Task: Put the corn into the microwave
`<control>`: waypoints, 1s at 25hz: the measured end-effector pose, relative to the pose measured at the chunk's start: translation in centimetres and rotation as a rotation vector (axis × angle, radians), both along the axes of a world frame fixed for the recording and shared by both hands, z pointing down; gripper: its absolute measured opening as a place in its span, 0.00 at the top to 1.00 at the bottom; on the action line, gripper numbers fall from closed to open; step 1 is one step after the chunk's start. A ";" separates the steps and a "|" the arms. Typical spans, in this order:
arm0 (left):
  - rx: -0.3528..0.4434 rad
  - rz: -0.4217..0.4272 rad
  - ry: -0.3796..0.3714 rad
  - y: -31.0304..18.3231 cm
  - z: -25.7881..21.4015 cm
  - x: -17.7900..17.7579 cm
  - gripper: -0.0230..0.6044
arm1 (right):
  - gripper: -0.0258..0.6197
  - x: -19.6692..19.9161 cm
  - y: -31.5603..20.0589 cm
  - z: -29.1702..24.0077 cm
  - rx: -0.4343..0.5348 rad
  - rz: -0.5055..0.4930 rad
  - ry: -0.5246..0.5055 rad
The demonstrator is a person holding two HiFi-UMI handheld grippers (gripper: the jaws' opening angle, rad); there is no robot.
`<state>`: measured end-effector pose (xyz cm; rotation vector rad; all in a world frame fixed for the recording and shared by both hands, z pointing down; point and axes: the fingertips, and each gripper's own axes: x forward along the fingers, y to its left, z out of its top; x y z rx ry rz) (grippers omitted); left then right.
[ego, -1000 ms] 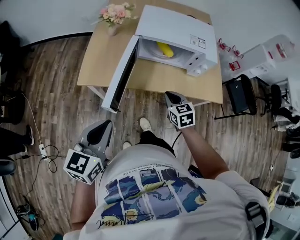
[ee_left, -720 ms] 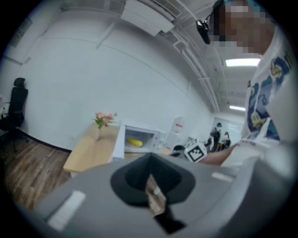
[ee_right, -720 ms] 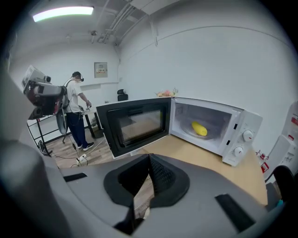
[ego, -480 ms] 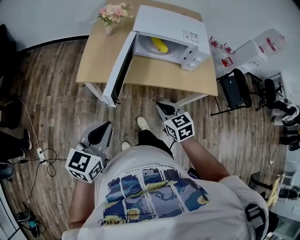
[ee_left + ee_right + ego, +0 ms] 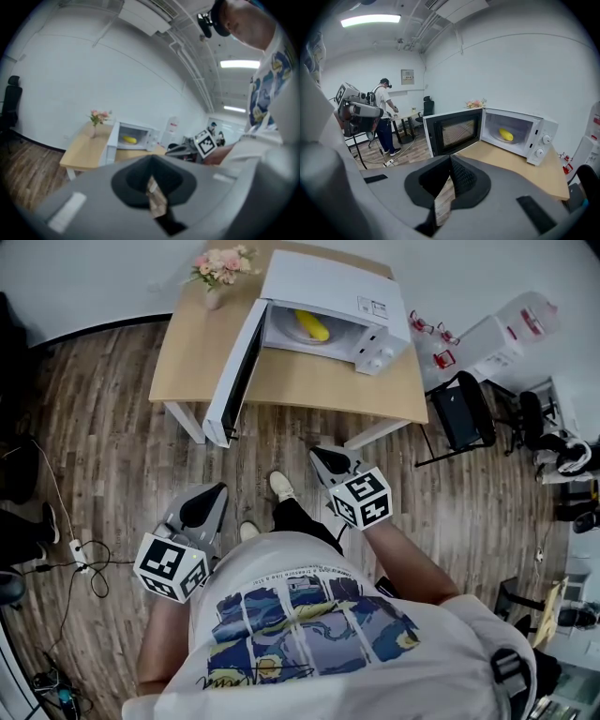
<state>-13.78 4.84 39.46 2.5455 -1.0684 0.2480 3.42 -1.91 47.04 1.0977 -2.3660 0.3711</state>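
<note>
1. Nearest, beside the torso (image 5: 300, 615): left gripper (image 5: 217, 491), fingers pinched together with nothing between, as far as a blurred close view allows.
2. Slightly ahead: right gripper (image 5: 321, 457), fingers fully closed and empty, aimed at the counter (image 5: 309, 390) from over the wooden floor (image 5: 112, 427), well apart from its near edge.
3. Further out: white microwave (image 5: 328, 282) toward the counter's far right corner, door (image 5: 234, 371) swung wide, free end out past the near edge.
4. Farthest: corn (image 5: 312, 326), already inside the cavity, straight ahead of the right fingers, ahead and rightward of the left; right hand nearer. Long axis roughly along the opening.
5. Short, plump, bright yellow, no husk; kernels too small to make out.
</note>
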 end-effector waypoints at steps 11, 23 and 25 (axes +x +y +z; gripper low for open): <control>-0.012 -0.019 0.009 1.7 0.7 -1.7 0.95 | 0.95 -1.2 1.1 -1.0 0.021 -0.002 -0.004; -0.036 -0.024 0.025 2.4 1.8 -1.9 0.95 | 0.95 -2.3 2.5 -1.2 0.016 -0.032 -0.015; -0.039 -0.017 0.026 2.4 1.9 -1.6 0.95 | 0.95 -2.2 2.7 -1.3 0.016 -0.032 -0.018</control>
